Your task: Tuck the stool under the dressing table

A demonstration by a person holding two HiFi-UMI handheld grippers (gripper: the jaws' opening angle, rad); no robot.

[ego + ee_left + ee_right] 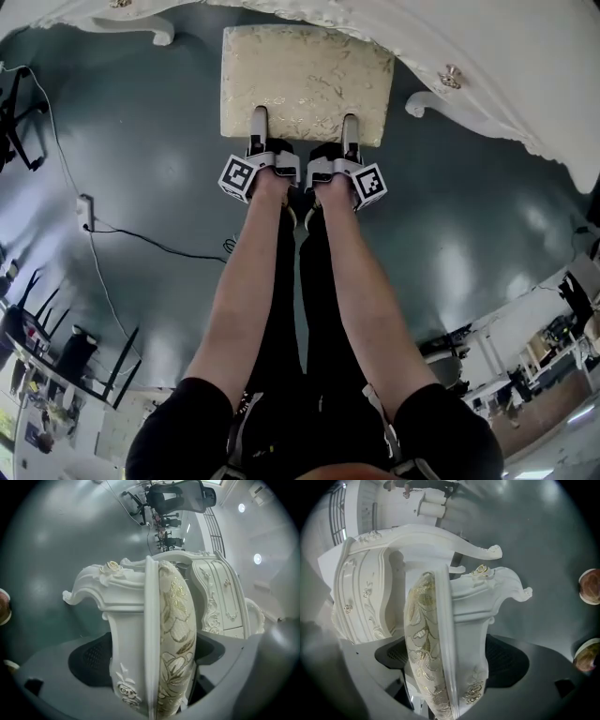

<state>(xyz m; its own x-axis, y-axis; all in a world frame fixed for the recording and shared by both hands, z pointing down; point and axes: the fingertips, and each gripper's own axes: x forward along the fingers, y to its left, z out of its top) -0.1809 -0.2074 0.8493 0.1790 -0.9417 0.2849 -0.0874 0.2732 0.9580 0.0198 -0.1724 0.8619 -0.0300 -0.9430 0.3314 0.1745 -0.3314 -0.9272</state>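
A white carved stool with a cream and gold cushion stands on the grey floor, its far edge under the white dressing table. My left gripper clamps the stool's near edge toward the left, and my right gripper clamps it toward the right. In the left gripper view the seat fills the gap between the jaws, cushion against one pad and white frame against the other, with the dressing table's drawers behind. The right gripper view shows the same grip on the seat, and the table is close behind.
A power strip with a black cable lies on the floor at the left. The table's curled legs flank the stool. Desks and equipment line the room's edges at the lower left and right. A black office chair stands far off.
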